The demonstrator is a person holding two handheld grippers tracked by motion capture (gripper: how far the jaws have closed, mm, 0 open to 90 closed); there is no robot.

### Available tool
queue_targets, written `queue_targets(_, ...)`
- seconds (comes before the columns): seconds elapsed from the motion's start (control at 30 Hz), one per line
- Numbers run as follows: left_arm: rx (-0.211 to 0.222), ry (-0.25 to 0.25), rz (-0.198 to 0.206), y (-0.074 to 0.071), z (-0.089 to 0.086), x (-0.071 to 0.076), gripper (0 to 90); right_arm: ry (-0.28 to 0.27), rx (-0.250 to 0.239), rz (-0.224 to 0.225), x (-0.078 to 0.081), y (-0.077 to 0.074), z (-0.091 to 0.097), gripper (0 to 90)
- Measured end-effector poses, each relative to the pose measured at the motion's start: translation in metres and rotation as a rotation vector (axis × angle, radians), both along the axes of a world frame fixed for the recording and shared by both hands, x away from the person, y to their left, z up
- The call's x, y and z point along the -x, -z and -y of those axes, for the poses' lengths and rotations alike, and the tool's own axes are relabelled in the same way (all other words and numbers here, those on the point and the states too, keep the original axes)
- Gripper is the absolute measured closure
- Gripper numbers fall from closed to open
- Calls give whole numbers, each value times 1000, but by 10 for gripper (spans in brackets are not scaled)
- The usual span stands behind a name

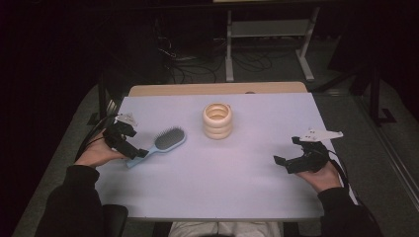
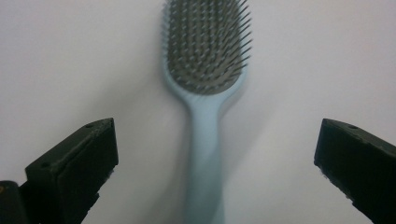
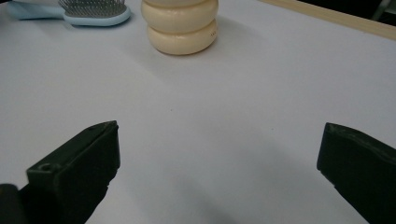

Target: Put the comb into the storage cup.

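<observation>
Item one: a hairbrush, pale blue plastic, lying flat on the white table at its left side, bristles up. The oval head carries a dark grey pad of fine, close-set pins; the handle is slim, smooth and slightly waisted where it meets the head. Its long axis runs on a diagonal in the high view, head toward the table's middle, handle end toward the person's left hand. The left gripper sits right at that handle end with its jaws spread wide; in the left gripper view the handle runs straight up the middle between the two black jaws, neither jaw touching it, so the brush lies dead ahead and in line with the tool. Judged from this, a grasp on the handle calls only for a closing of the jaws, perhaps after a short advance. The left gripper is by far the nearer one. Item two: a cream-coloured holder, a stack of three rounded rings, matte, hollow and open at the top, standing upright near the table's centre, just beyond the brush head and apart from it. Item three: the right gripper, black, jaws wide apart and empty, held low over bare table at the right side, well apart from both things; it faces the holder.
</observation>
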State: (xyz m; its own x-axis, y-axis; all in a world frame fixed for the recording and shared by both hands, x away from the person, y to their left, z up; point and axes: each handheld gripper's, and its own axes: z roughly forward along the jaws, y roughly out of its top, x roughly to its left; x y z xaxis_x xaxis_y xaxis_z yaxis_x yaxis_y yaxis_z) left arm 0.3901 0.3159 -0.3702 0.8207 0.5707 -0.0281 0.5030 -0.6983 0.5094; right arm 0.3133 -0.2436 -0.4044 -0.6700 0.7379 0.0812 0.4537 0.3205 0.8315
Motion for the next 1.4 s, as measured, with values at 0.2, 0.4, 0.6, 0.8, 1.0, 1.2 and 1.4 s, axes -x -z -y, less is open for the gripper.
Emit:
queue_targets(0.2, -29, 24, 6, 5, 11, -5, 0, -1, -5, -1, 0, 0, 1, 0)
queue_targets(0.4, -49, 30, -21, 16, 15, -12, 0, -5, -14, -2, 0, -1, 1, 0)
queue_targets(0.6, -76, 41, -36, 25, 17, -16, 0, -7, -17, -6, 0, 0, 1, 0)
queue_targets(0.8, -87, 60, -52, 35, 20, -16, 0, -10, -20, -1, 0, -1, 1, 0)
queue_targets(1.0, -87, 64, -89, 42, 23, -20, 75, -10, -25, -1, 0, -1, 1, 0)
queue_targets(1.2, -105, 61, -80, 43, 24, -19, 248, -11, -28, -2, 0, -1, 1, 0)
queue_targets(1.4, -125, 57, -77, 45, 23, -20, 417, -12, -17, -1, 0, -1, 0, 0)
